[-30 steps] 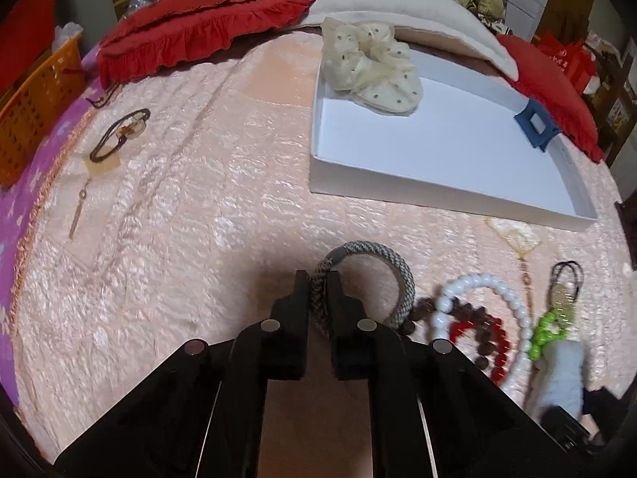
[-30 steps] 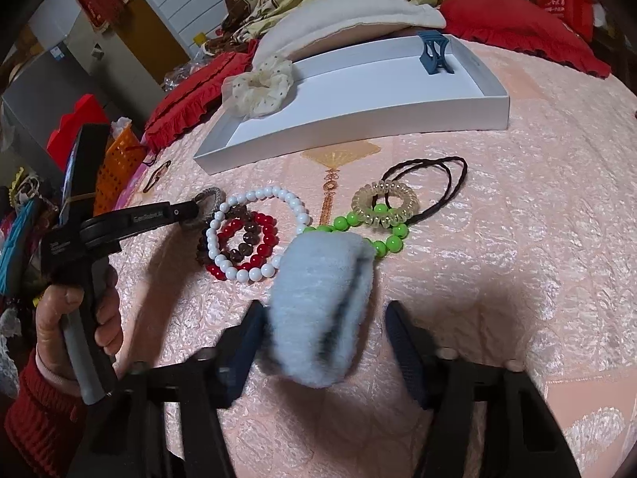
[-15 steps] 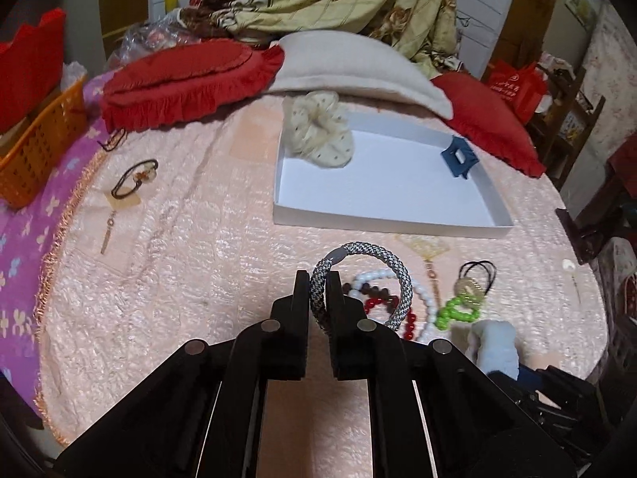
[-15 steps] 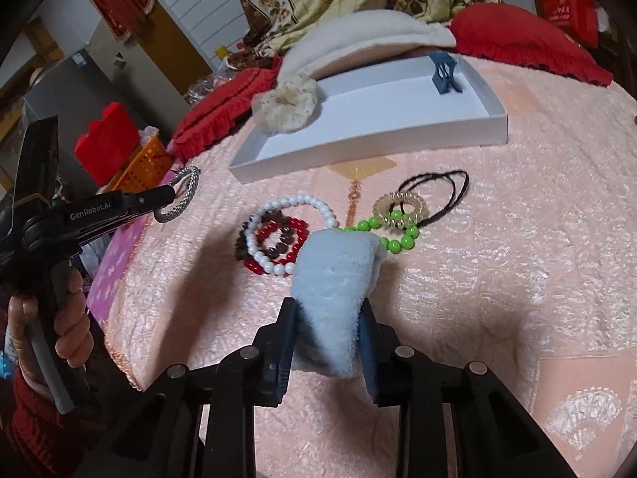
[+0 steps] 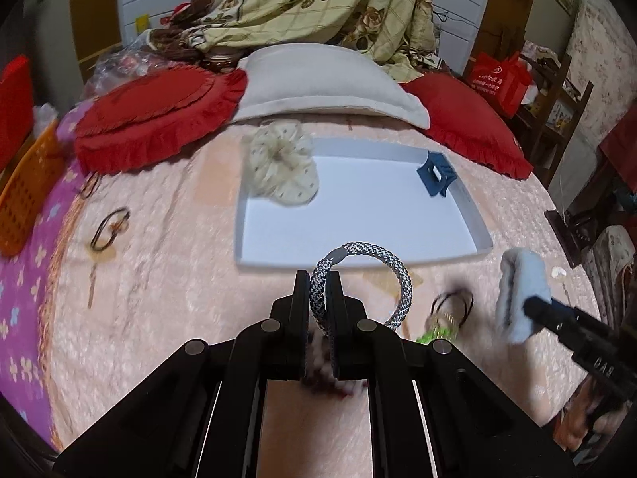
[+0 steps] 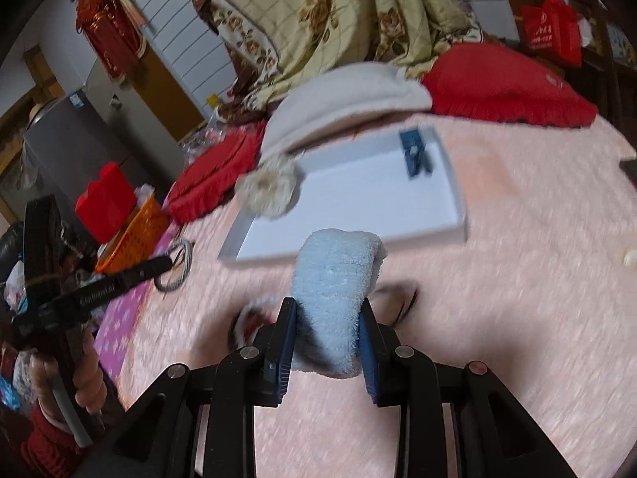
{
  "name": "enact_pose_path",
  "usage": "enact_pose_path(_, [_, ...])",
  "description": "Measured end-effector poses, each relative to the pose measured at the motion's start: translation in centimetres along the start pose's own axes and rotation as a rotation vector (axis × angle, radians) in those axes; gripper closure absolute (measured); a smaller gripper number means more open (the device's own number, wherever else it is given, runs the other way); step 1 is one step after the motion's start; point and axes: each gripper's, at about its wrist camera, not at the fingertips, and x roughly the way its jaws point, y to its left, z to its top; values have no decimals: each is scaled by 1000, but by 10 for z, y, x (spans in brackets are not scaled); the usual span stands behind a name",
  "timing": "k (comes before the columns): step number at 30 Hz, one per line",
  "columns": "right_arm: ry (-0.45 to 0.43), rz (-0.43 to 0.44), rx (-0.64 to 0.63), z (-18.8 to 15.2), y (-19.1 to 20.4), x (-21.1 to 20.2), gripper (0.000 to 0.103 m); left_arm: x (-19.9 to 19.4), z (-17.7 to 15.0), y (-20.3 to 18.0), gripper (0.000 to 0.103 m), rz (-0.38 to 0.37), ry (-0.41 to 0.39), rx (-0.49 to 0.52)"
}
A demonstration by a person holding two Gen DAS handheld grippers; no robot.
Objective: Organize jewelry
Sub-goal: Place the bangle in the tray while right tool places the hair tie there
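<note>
My left gripper (image 5: 318, 279) is shut on a grey braided hair ring (image 5: 398, 275), held in the air above the pink bedspread. My right gripper (image 6: 328, 306) is shut on a fluffy light-blue band (image 6: 334, 279), also lifted; the left wrist view shows that band (image 5: 521, 286) at the right. Beyond both lies the white tray (image 5: 358, 215), holding a cream scrunchie (image 5: 280, 171) and a blue claw clip (image 5: 436, 175). On the spread below lie green beads (image 5: 436, 332) and a black elastic (image 5: 458, 302). Red and white beads (image 5: 330, 386) are mostly hidden behind my left fingers.
Red cushions (image 5: 155, 115) and a cream pillow (image 5: 326, 83) line the tray's far side. An orange basket (image 5: 28, 191) stands off the left edge. A dark bracelet (image 5: 107, 229) lies on the spread at the left. A person's hand (image 6: 79, 378) holds the left gripper's handle.
Both grippers have risen off the bedspread with their items. The right jaws closed on the blue band, which lay loose between them a second ago. The tray now sits lower and smaller in view.
</note>
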Motion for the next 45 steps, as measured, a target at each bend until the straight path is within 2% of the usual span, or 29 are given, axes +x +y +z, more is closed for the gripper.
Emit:
enact_pose_path(3, [-11,-4,13,24,-11,11,75,19,25,-7,96,-5,3,4])
enact_pose_path(6, [-6,-14,23,47,-21,34,75,50,52,-11,96,-16,43,-18])
enact_pose_path(12, [49,-52,6,82,-36,96,75,115,94,-10,96,-16,115,-62])
enact_pose_path(22, [112,-94,-22,119,-51,175,75,204,127,-12,96,24,166,-42])
enact_pose_path(24, [119,-98,-26,123,-53,183,75,214,130,-10,96,16,169,-47])
enact_pose_path(27, [123,-100,-30,126,-55,192,74,224,133,-8,93,-34,192,-62])
enact_pose_path(29, [120,-95,-32,127,-54,191,66,224,133,-8,84,-67,197,-66])
enact_pose_path(30, [115,-98,-35,128,-54,191,59,221,133,-8,75,-77,188,-65])
enact_pose_path(31, [104,-100,-39,128,-54,189,57,217,133,-8,67,-81,177,-65])
enact_pose_path(32, [100,-101,-37,129,-54,188,56,212,131,-7,65,-86,166,-68])
enact_pose_path(36, [89,-91,-2,129,-56,178,56,189,127,-9,64,-117,161,-75])
enact_pose_path(39, [57,-60,29,128,-55,153,56,164,121,-12,64,-114,137,-65])
enact_pose_path(45, [29,-75,31,103,-54,97,56,99,86,-2,64,-57,76,-36])
